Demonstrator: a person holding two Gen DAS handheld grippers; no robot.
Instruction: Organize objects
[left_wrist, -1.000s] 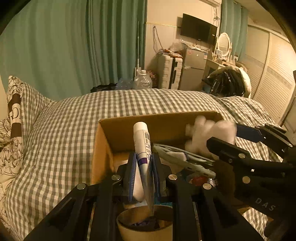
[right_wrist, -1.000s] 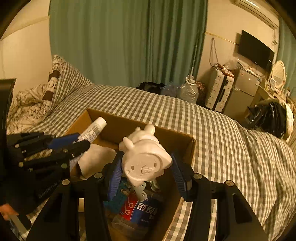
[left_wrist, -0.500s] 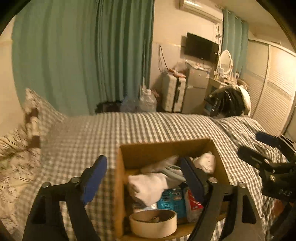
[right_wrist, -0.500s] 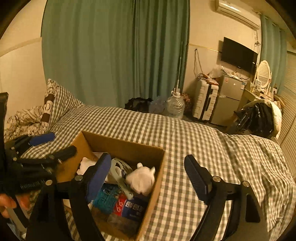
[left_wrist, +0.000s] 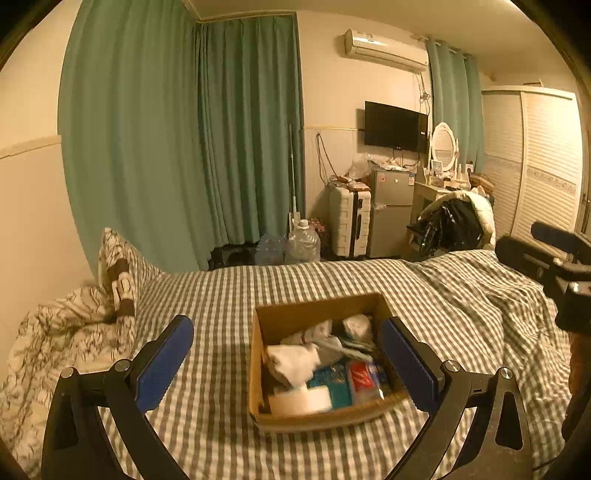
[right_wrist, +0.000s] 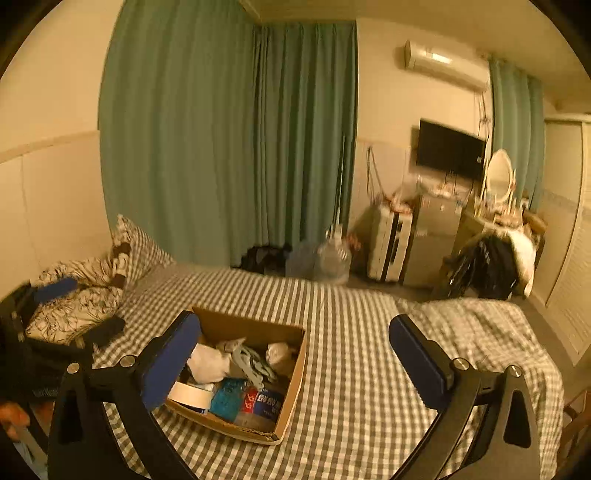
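Cardboard box (left_wrist: 325, 413) sits open-topped on the checked bedspread (left_wrist: 221, 295), roughly mid-bed. Left tongs (left_wrist: 286, 363) spread wide and empty, raised above the bed, blue pads flanking the box in the left wrist view. Right tongs (right_wrist: 295, 360) likewise spread wide, nothing between them, with the box (right_wrist: 288, 406) low and to their left. Box contents, packed together: roll of tape (left_wrist: 299, 400) at the near wall, white cloth bundle (left_wrist: 293, 360), teal packet (left_wrist: 328, 384), red-labelled pack (left_wrist: 364, 378), grey plastic piece (right_wrist: 255, 363), small white figure (left_wrist: 356, 326) toward the far corner. Patterned pillow (left_wrist: 118, 280) lies at the bed's left end. Green curtains (left_wrist: 184, 140) hang behind.
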